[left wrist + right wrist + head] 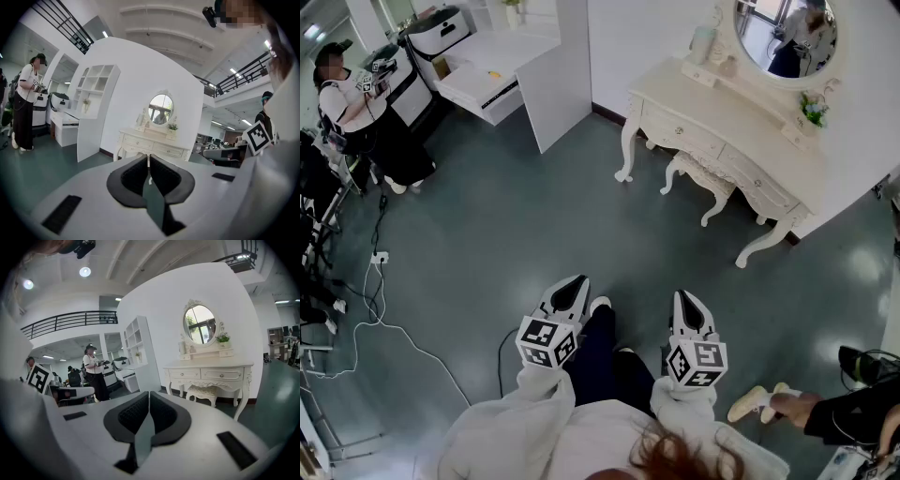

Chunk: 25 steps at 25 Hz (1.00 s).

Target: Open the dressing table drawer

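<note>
Left gripper (149, 161): clenched, pads together, nothing between them; held low, tipped slightly down.
Right gripper (149, 398): also clenched and empty; just beside the left gripper, its tip about level with it.
Floor (534, 216): bare grey-green stretch ahead of both grippers, wide and free up to the furniture.
Dressing table (741, 131): well ahead and to the right, against the white wall; its front edge runs at a slant to the grippers.
Drawer (226, 375): under the tabletop's edge, front flush and shut, small knob; well apart from both grippers.
Stool (698, 173): tucked between the table's curved legs, below the drawer fronts.
White panel (567, 84): ahead, left of the table; a floor gap separates its edge from the nearest table leg.
Cable (403, 337): loops across the floor left of the left gripper.
Seated person's shoes (759, 401): close on the right gripper's right.
</note>
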Each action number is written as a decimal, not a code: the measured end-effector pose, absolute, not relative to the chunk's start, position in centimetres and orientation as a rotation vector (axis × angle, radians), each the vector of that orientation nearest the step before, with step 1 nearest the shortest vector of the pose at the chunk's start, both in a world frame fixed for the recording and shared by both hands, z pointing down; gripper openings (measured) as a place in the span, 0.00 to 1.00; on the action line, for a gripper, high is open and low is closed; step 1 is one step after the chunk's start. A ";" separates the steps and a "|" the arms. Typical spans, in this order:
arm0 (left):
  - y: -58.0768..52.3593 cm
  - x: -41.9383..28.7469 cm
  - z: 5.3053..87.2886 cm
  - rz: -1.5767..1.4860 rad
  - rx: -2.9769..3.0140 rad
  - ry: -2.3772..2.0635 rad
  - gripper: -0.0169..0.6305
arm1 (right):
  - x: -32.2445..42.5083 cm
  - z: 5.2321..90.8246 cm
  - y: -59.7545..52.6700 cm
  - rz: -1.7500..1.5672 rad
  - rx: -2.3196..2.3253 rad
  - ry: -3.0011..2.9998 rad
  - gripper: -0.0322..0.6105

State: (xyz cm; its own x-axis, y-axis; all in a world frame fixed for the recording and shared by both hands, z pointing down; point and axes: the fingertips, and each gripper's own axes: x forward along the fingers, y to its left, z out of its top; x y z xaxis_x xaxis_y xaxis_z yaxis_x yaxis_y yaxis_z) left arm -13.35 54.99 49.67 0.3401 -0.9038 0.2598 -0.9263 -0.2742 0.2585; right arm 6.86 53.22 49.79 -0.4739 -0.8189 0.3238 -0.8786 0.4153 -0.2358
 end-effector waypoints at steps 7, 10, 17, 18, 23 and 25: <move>55.5 -13.2 49.9 0.068 2.256 -1.601 0.07 | 6.6 49.8 54.3 0.559 1.519 -2.503 0.11; 55.4 -12.3 49.9 0.077 2.277 -1.576 0.07 | 7.5 50.0 54.4 0.570 1.553 -2.482 0.11; 55.4 -11.5 50.0 0.103 2.293 -1.553 0.07 | 8.2 50.6 54.6 0.605 1.584 -2.454 0.11; 55.3 -11.6 50.1 0.105 2.288 -1.553 0.07 | 8.2 50.7 54.6 0.607 1.582 -2.452 0.11; 53.8 -11.1 50.2 0.107 2.298 -1.542 0.07 | 8.8 50.4 53.5 0.593 1.604 -2.455 0.11; 53.0 -10.7 50.4 0.109 2.306 -1.531 0.07 | 9.1 50.6 52.8 0.595 1.606 -2.454 0.11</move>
State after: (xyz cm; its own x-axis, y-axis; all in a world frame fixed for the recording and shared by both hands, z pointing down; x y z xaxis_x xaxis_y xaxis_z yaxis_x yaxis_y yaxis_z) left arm -10.66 52.98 50.43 0.4069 -0.8745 0.2642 -0.9031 -0.3416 0.2602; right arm 9.10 52.84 50.60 -0.4159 -0.8458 0.3340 -0.9049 0.3484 -0.2446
